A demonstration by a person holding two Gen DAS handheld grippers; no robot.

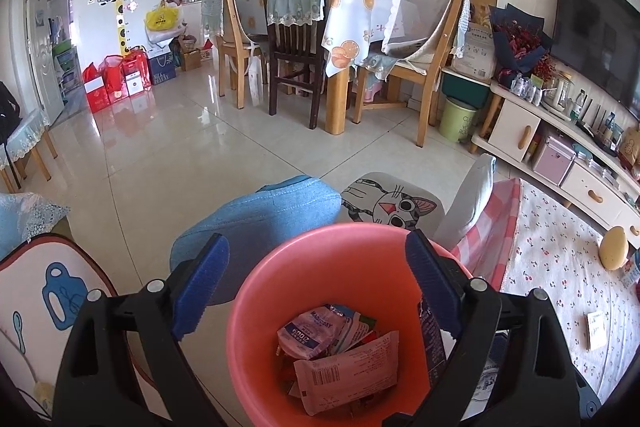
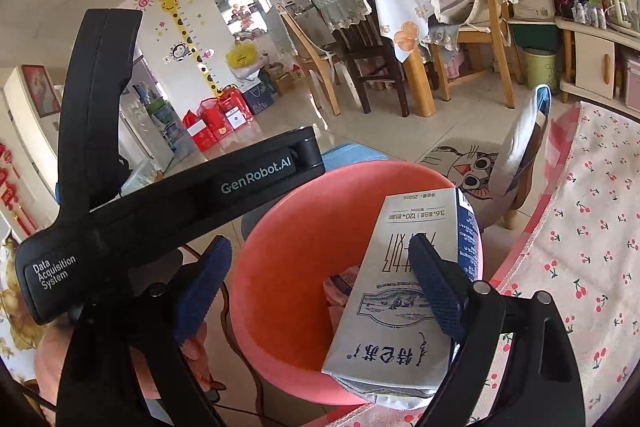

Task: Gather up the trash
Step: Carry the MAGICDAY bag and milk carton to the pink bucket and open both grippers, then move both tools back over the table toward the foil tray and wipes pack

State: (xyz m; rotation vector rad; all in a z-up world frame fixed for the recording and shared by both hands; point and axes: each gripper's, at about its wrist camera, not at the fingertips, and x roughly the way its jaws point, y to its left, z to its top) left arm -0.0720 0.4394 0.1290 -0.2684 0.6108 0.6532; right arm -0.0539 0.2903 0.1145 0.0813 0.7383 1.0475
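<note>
A pink bucket [image 1: 256, 307] holds several wrappers, among them a pink and white packet [image 1: 348, 371]. My left gripper [image 1: 316, 239] hovers open over it, one finger outside the left wall and the other above the inside. In the right wrist view a white and blue milk carton [image 2: 384, 315] lies tilted on the bucket's [image 2: 280, 259] near rim, partly inside. My right gripper [image 2: 320, 241] is open. Its right finger is in front of the carton and the left finger is far from it, so nothing is squeezed. The carton's dark edge [image 1: 430, 339] shows beside my left gripper's right finger.
The left gripper's black housing [image 2: 240, 179] crosses above the bucket's far left rim, with a hand [image 2: 192, 355] below. A table with a cherry-print cloth [image 1: 560, 267] lies right. A cat-print stool [image 1: 392, 203] and a blue cushion [image 1: 260, 223] stand behind the bucket.
</note>
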